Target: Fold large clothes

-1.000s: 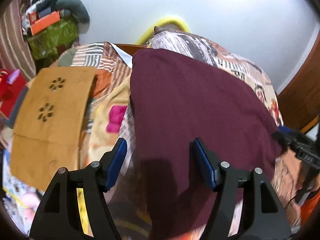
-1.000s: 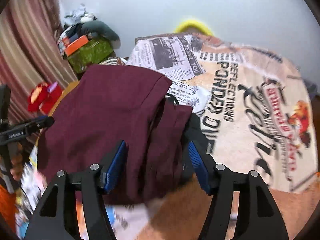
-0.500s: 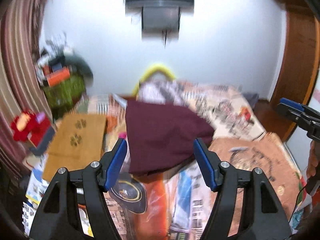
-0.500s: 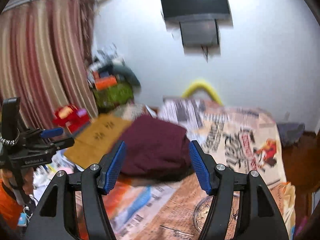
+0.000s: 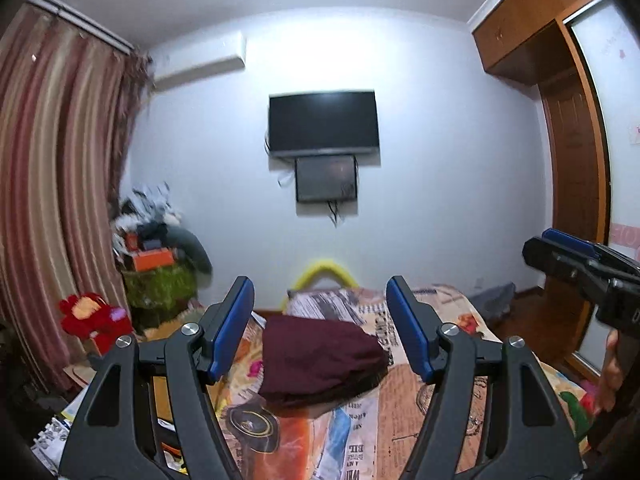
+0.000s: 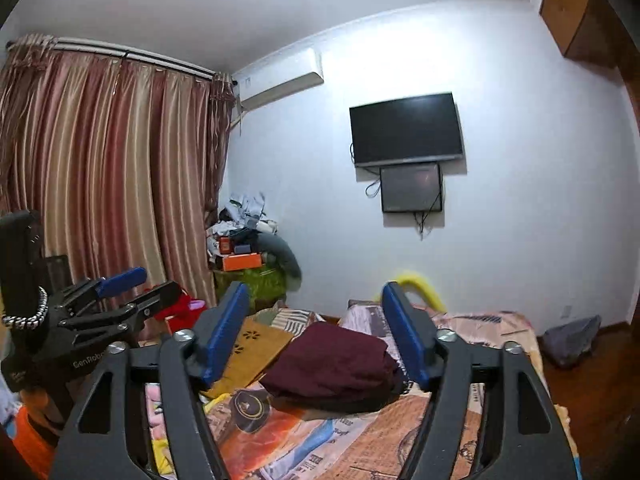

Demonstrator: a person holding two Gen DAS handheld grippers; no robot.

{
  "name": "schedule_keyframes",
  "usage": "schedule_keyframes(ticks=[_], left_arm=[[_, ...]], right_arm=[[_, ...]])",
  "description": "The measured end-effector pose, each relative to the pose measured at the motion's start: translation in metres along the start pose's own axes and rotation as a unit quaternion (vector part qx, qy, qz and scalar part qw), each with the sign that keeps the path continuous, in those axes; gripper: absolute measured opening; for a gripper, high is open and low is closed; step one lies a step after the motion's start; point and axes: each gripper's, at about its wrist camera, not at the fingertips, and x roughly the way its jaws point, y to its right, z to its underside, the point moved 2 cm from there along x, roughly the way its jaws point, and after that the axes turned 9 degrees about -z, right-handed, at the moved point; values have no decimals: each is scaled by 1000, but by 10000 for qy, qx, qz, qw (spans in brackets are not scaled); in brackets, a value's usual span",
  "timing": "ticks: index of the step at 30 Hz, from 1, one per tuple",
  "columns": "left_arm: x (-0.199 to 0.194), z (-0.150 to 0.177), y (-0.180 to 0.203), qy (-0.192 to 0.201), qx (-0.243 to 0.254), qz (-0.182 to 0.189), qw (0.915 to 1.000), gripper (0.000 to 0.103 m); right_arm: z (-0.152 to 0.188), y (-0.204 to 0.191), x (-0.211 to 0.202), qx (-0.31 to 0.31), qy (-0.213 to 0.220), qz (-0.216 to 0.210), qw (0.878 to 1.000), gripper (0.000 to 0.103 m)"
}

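A folded maroon garment (image 5: pixel 320 356) lies in a compact pile on the printed bedspread (image 5: pixel 400 420); it also shows in the right wrist view (image 6: pixel 336 364). My left gripper (image 5: pixel 320 324) is open and empty, held well back from and above the garment. My right gripper (image 6: pixel 316 330) is open and empty too, also far back from it. The right gripper shows at the right edge of the left wrist view (image 5: pixel 580 264). The left gripper shows at the left of the right wrist view (image 6: pixel 116 296).
A tan lap desk (image 6: pixel 252 348) lies left of the garment. Clutter and a green bag (image 5: pixel 158 284) are piled in the corner by the striped curtain (image 6: pixel 100 184). A TV (image 5: pixel 323 123) hangs on the far wall. A wooden wardrobe (image 5: pixel 576 200) stands at right.
Both grippers have pulled back and up from the garment, which was close beneath them one second ago. The view now takes in the whole room. The garment lies still on the bed.
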Motion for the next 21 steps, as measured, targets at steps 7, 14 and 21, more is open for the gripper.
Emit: schedule_keyframes(ticks=[7,14,21], left_arm=[[-19,16,-3,127,-136,-105,9998,100],[-22,24,-9,20,-291,-203,9994,102],[-29,31,-3,30,-223,-287,9993,102]], right_arm=[[10,-11,-4,-172,144,329,9992,103],[13,-14,-14,-145,144,530,9984,103],[18,-12,-20,-89,115,546,9984,103]])
